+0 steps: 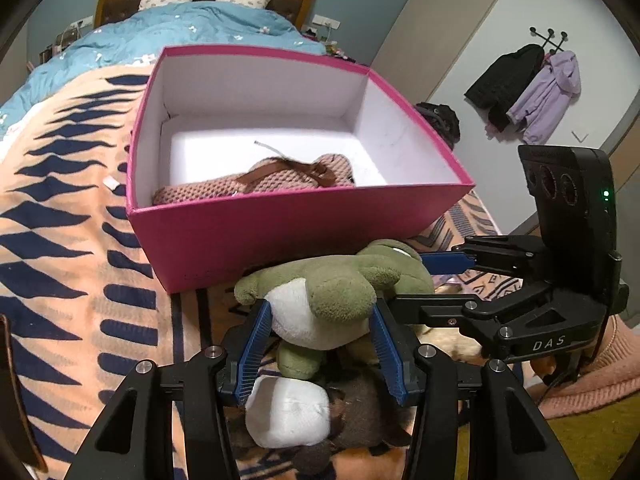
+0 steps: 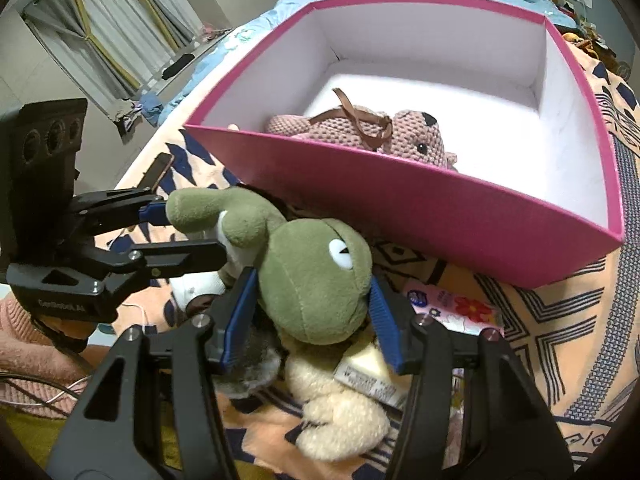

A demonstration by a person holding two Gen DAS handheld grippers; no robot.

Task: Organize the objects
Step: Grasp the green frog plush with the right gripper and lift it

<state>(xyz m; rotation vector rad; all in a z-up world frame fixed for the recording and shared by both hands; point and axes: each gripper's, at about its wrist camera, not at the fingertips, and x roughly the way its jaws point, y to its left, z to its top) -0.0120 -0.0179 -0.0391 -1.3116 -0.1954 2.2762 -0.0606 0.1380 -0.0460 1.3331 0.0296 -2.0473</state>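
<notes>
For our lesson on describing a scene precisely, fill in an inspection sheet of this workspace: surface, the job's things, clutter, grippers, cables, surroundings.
Surface: bed with orange-and-navy patterned blanket.
Job's things: open pink box holding a pink knitted bear; green frog plush outside, in front of the box.
Clutter: cream plush, white-and-brown plush and flower-printed packet beneath the frog.
Grippers: left gripper jaws on the frog's white belly; right gripper jaws on its head.
Cables: thin white cable on the blanket.
Surroundings: blue duvet, two coats hung on a door.
</notes>
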